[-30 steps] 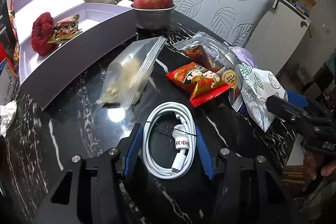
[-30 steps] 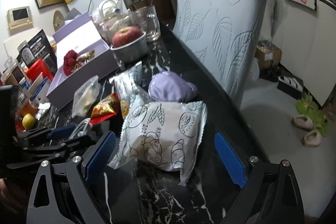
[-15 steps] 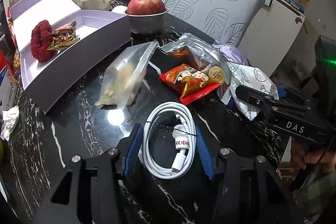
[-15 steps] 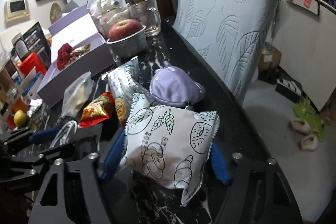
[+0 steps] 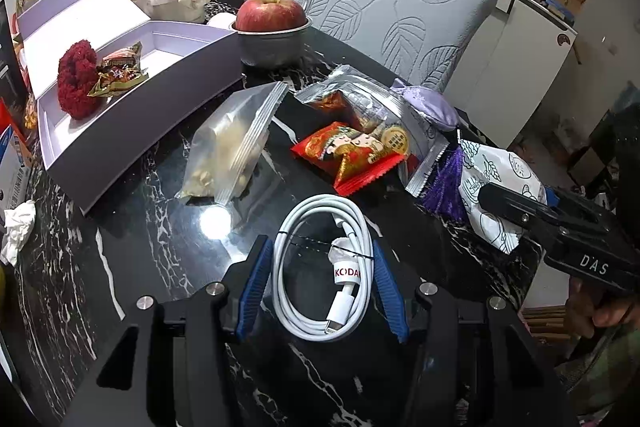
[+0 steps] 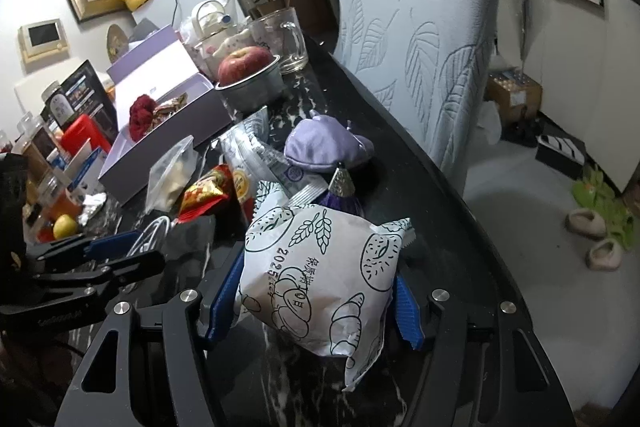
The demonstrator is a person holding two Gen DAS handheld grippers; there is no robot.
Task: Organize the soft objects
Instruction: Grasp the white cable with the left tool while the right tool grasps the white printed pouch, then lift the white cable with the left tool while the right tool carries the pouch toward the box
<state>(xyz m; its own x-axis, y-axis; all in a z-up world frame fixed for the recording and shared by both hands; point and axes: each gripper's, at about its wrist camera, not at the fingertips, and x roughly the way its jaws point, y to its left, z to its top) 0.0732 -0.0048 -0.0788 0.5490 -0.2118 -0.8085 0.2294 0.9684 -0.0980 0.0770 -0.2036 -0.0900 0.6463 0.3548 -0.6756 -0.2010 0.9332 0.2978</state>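
Observation:
My left gripper [image 5: 322,291] rests on the black marble table [image 5: 120,247], shut on a coiled white cable [image 5: 324,267] whose sides touch both blue pads. Over in the right wrist view, my right gripper [image 6: 316,303] has its jaws closing on a white bread packet [image 6: 320,267] with line drawings. Both pads press the packet's sides. The packet [image 5: 496,187] lies near the table's right edge. Behind it are a purple pouch [image 6: 324,145], a silver foil packet [image 5: 360,99], a red snack packet [image 5: 352,151] and a clear zip bag [image 5: 228,147].
An open lavender box [image 5: 132,123] at the left holds a red fluffy ball [image 5: 76,83] and a snack wrapper [image 5: 120,69]. An apple in a metal bowl [image 5: 272,15] and a glass mug [image 6: 288,39] stand behind. A leaf-patterned chair [image 5: 400,15] borders the table's right side.
The right gripper's jaws went from wide apart to pressing the bread packet's sides, and it moved in over the table's right edge. The left gripper and cable stayed put.

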